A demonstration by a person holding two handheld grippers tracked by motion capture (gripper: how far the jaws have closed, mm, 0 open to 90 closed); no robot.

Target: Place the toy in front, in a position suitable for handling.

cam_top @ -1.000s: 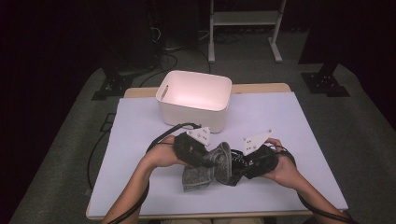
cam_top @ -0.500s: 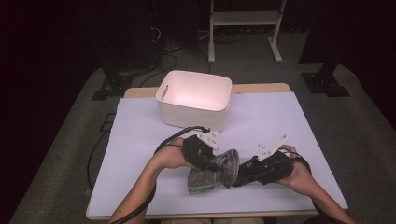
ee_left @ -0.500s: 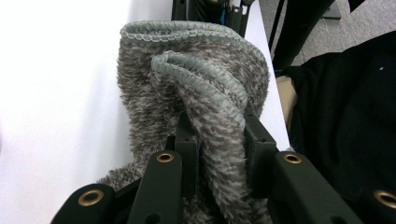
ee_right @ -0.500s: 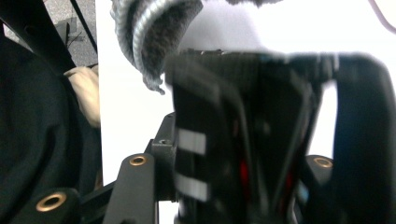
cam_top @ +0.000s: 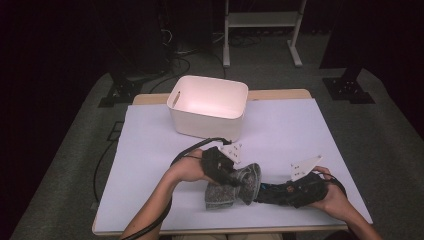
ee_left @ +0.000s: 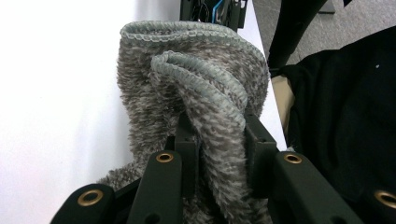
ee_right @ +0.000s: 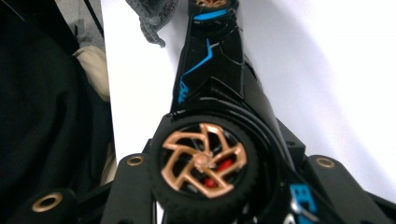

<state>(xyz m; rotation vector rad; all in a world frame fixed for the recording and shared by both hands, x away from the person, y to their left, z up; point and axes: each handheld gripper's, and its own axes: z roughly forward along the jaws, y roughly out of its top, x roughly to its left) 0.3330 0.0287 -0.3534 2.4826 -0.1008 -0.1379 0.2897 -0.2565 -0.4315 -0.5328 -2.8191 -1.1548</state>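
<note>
A grey fuzzy cloth (cam_top: 231, 189) hangs bunched near the table's front edge, with my left gripper (cam_top: 229, 172) shut on a fold of it. In the left gripper view the cloth (ee_left: 187, 93) is pinched between the jaws of that gripper (ee_left: 219, 154). A black toy car (cam_top: 272, 193) with blue trim lies level to the right of the cloth, its nose touching the fabric. My right gripper (cam_top: 300, 190) is shut on the car's rear end. In the right gripper view the car (ee_right: 210, 79) runs away from the gripper (ee_right: 224, 186), with a bronze wheel (ee_right: 203, 161) close up and the cloth (ee_right: 152, 16) at its far end.
A white plastic bin (cam_top: 207, 107) stands at the back middle of the white-covered table (cam_top: 310, 130). A black cable (cam_top: 192, 147) loops from the left gripper. The table's front edge is close below both hands. A metal stand (cam_top: 260, 20) is on the floor behind.
Both hands have shifted right and toward the front edge, the right one farther and lower. The cloth and the car went with them, still held.
</note>
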